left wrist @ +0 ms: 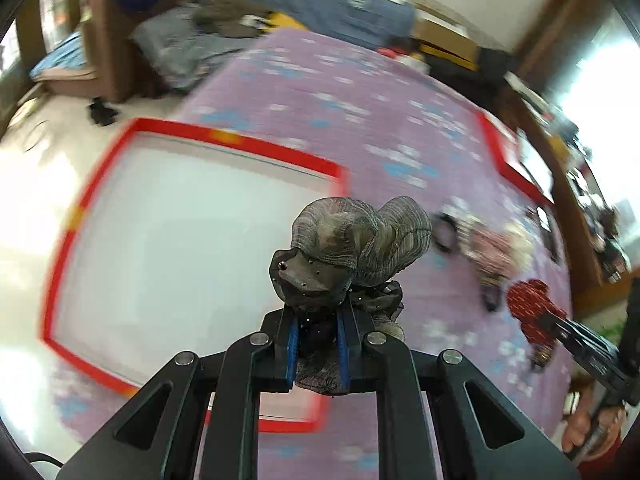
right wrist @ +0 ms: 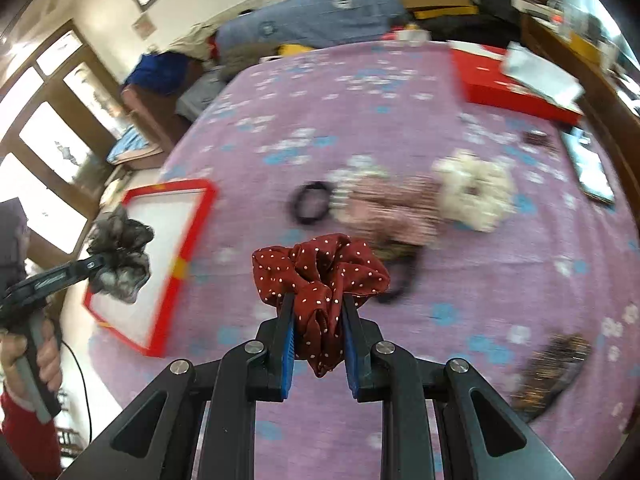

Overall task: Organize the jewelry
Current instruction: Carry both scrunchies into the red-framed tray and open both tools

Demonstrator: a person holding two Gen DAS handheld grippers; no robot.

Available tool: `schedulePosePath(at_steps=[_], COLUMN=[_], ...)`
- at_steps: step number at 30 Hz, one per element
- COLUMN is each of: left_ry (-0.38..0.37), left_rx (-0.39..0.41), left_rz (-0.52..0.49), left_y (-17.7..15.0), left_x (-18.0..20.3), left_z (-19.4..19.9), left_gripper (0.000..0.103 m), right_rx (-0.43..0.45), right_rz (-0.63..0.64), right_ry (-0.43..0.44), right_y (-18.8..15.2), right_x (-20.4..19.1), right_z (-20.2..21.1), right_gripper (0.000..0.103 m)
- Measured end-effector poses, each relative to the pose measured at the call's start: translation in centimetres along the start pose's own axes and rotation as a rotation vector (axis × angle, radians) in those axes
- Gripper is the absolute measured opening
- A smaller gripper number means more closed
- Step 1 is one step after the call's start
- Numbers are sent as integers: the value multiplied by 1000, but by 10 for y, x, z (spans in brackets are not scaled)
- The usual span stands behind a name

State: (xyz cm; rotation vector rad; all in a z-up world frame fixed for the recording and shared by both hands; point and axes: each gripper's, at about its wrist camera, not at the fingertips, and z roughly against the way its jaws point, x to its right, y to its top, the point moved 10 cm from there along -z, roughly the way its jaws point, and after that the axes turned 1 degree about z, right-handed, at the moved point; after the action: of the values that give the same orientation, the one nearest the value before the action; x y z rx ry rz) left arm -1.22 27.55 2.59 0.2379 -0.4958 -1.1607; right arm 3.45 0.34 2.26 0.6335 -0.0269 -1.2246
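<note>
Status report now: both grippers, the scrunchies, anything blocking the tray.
Left gripper shut on grey scrunchie. Right gripper shut on red dotted scrunchie. Red-rimmed tray below left gripper, nothing in the way.

No readable text, brand or number in either view. White marks on blue fabric (left wrist: 320,0) at upper centre of frame: motion blur, illegible.

Grey striped scrunchie (left wrist: 356,248) with dark sheer trim, dark red one (right wrist: 320,276) with white dots. Blue pads (right wrist: 290,354) on black fingers. Ahead: lilac sheet (right wrist: 320,120) with blue-white flowers, white tray (left wrist: 180,240) rimmed red, cream scrunchie (right wrist: 476,192), black hair tie (right wrist: 310,202).
</note>
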Motion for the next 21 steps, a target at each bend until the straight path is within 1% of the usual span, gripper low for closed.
schedulePosePath(at_steps=[4,5,8,11,15,21], left_ry=[70,80,103,133,145,170], left_rx=[18,15,-3,-4,-10,-32], left_rz=[20,20,26,18,17,50], left_y=[25,30,43,56,73,86], left_x=[-60,-69,-95,-115,-134,-148], left_z=[6,4,-5,-16,-34,-60], left_gripper=[15,15,16,16,16,18], right_rx=[-10,-12,-18,-36,-62,-93], right_rz=[54,72,105,138,180,192], right_ry=[67,87,118,124,100,70], right_y=[13,17,28,43,55,72], right_x=[-62,-82,-122,-160,-190,-207], right_z=[-27,-37,-59,-90,-119,-153], right_gripper=[22,23,23,24,24,25])
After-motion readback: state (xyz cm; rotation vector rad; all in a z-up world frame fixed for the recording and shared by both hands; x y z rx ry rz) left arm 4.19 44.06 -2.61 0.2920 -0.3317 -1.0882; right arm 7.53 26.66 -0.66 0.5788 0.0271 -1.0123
